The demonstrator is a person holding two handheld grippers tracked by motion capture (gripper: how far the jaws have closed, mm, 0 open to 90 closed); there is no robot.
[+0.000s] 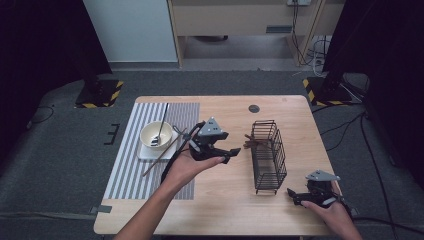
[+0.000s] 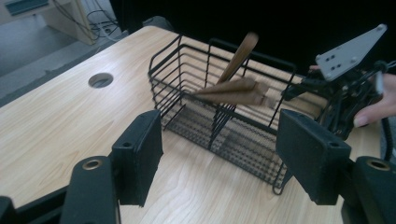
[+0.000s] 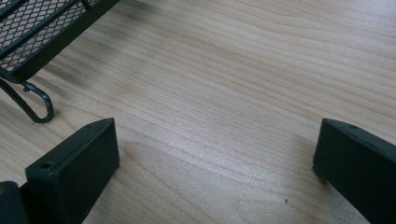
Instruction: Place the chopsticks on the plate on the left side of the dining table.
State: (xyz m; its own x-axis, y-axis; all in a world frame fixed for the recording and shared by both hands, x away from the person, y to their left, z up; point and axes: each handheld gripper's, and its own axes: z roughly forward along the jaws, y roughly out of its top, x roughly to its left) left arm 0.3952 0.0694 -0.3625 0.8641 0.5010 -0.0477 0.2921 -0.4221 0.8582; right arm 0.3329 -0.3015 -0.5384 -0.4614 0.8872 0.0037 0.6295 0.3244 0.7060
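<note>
Basket [image 2: 224, 126] holds wooden utensils [image 2: 233, 88]; left tongs [image 2: 219, 158] apart, empty; right tongs [image 3: 215, 163] apart over table [image 3: 233, 70].

No readable text, labels, brands or numbers anywhere in these views.

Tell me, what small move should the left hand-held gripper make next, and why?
Probably swing back toward the chopsticks beside the bowl. The left hand-held gripper is open with nothing between its jaws, facing the wire basket, which already holds wooden utensils, while the chopsticks lie loose on the striped mat.
</note>
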